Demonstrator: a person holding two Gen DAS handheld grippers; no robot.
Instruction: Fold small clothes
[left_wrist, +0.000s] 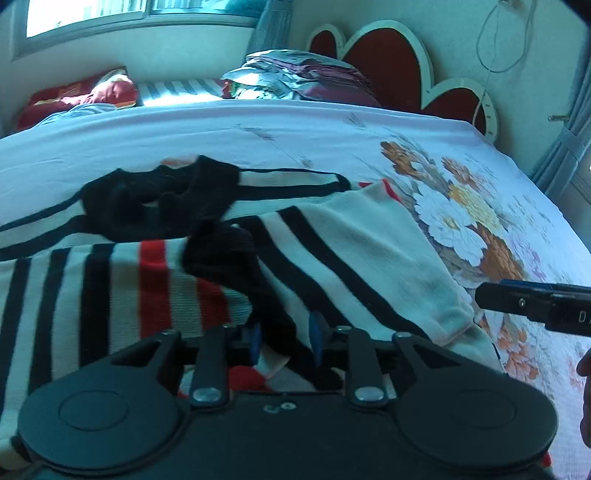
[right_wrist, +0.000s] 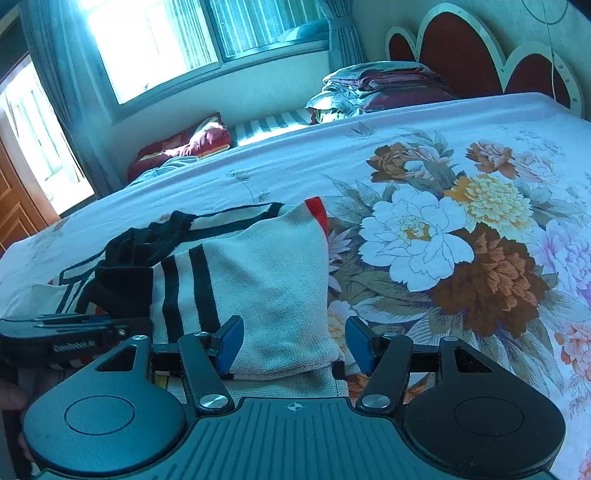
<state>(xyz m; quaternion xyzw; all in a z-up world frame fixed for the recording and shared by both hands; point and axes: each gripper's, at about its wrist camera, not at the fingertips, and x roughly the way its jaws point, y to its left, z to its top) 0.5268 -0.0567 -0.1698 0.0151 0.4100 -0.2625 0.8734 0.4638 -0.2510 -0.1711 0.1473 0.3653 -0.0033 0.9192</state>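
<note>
The fingers (right_wrist: 231, 341) of the right gripper (right_wrist: 295, 345) are spread wide around the folded sleeve end of the striped sweater (right_wrist: 266, 280) on the floral bedspread (right_wrist: 461, 240), seemingly to grip it, while the left gripper (left_wrist: 284, 338) is half-open, holding nothing.

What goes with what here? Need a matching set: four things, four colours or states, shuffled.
Things:
1. left gripper
2. right gripper
3. sleeve
4. headboard

Colours or states:
A. dark red panels, white trim
B. jaws open around the cream cuff end
C. cream with black stripes, folded over the sweater
D. jaws open over black fabric

Pairs: 1-D, 2-B, 3-C, 4-A
</note>
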